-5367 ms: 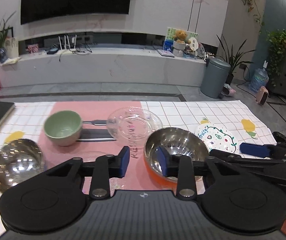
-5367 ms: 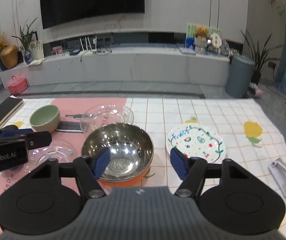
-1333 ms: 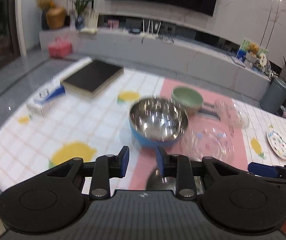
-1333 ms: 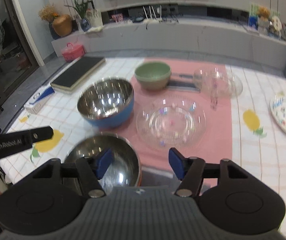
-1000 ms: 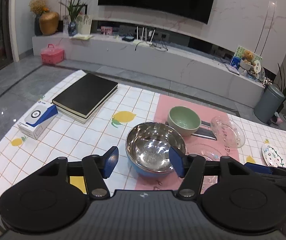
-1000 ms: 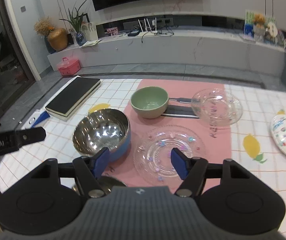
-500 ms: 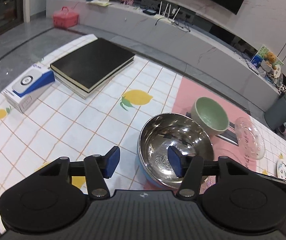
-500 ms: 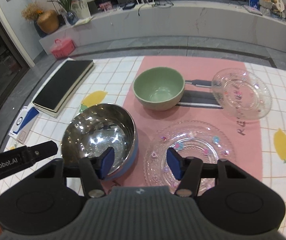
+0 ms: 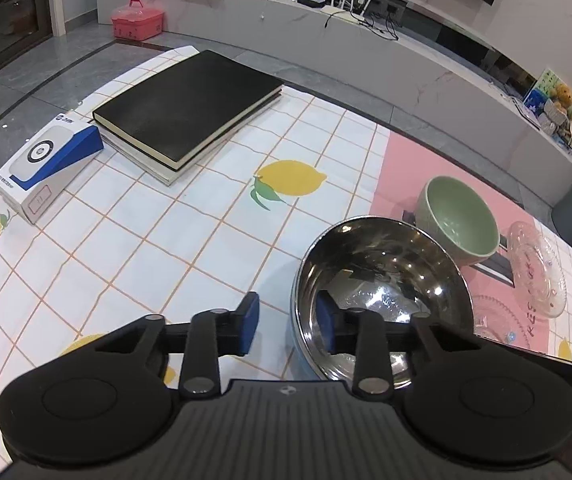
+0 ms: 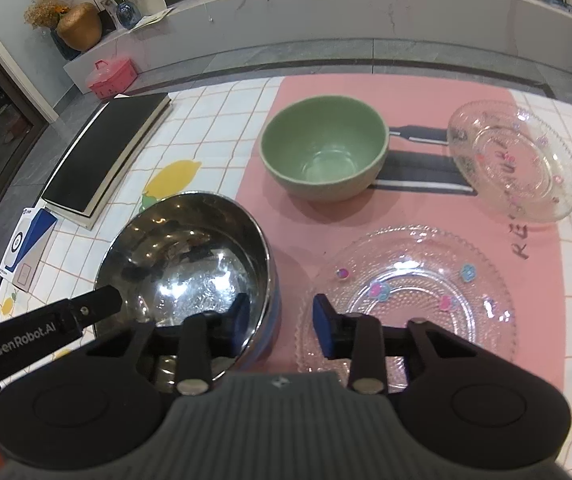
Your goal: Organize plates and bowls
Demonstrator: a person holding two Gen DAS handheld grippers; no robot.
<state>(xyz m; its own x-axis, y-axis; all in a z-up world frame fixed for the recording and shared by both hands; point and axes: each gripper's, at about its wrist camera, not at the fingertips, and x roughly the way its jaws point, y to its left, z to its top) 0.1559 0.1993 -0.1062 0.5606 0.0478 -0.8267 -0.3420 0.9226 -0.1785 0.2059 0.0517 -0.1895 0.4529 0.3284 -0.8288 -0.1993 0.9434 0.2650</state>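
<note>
Straddling the near rim of the steel bowl [image 9: 381, 280] with its jaws apart is the left gripper [image 9: 287, 322], one finger inside the bowl and one outside. The right gripper [image 10: 280, 320] is likewise spread across the bowl's right wall. The bowl is seen on the checked, lemon-printed counter [image 9: 190, 232] at the edge of a pink mat [image 10: 365, 88]. Beyond it stand a green bowl [image 10: 323, 148] and a small glass plate [image 10: 513, 160]; a large glass plate [image 10: 409, 288] lies just beside it. A black book [image 9: 186, 104] and a blue-white box [image 9: 46, 160] are set well apart, with a marble ledge [image 9: 365, 36] behind.
</note>
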